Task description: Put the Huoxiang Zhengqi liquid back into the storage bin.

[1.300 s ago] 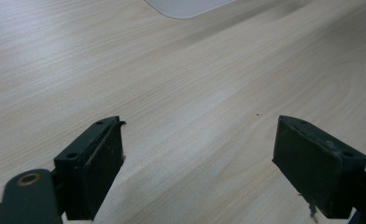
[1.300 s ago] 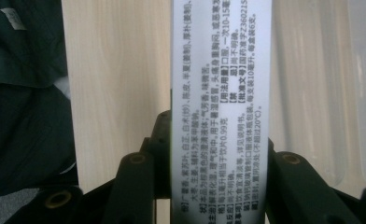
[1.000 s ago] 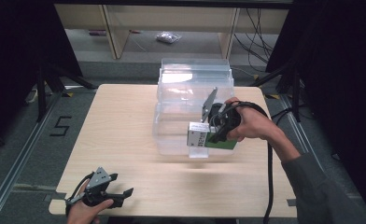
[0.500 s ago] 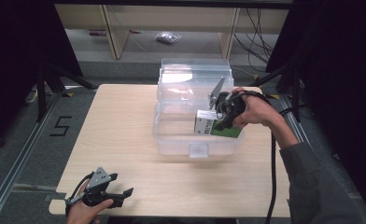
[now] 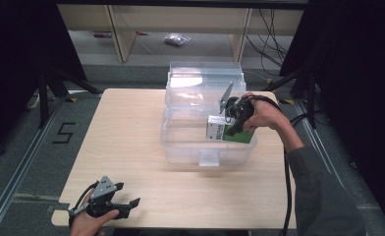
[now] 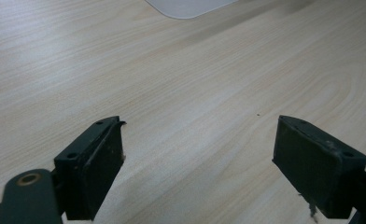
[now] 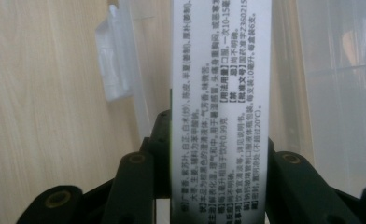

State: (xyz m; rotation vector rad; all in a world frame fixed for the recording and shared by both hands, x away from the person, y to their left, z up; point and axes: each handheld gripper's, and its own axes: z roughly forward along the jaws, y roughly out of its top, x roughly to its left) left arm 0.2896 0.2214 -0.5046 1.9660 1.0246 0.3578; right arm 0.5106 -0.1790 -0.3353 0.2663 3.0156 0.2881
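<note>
A white and green medicine box (image 5: 221,132) with printed text hangs inside the open clear plastic bin (image 5: 180,142), near its right wall. My right gripper (image 5: 232,129) is shut on it from above. In the right gripper view the box (image 7: 221,93) stands upright between the two black jaws of the right gripper (image 7: 218,186), with the bin's front latch (image 7: 113,60) to its left. My left gripper (image 5: 126,204) lies on the table's near left corner. In the left gripper view that left gripper (image 6: 200,158) is open over bare wood.
The bin's clear lid (image 5: 205,78) stands open behind it. The bin's latch (image 5: 209,158) faces the near side. The wooden table (image 5: 131,128) is bare left of the bin. A cable (image 5: 285,172) trails from the right gripper along the right edge.
My right gripper has carried the box rightward and farther from me, lower into the bin. The left gripper has not moved.
</note>
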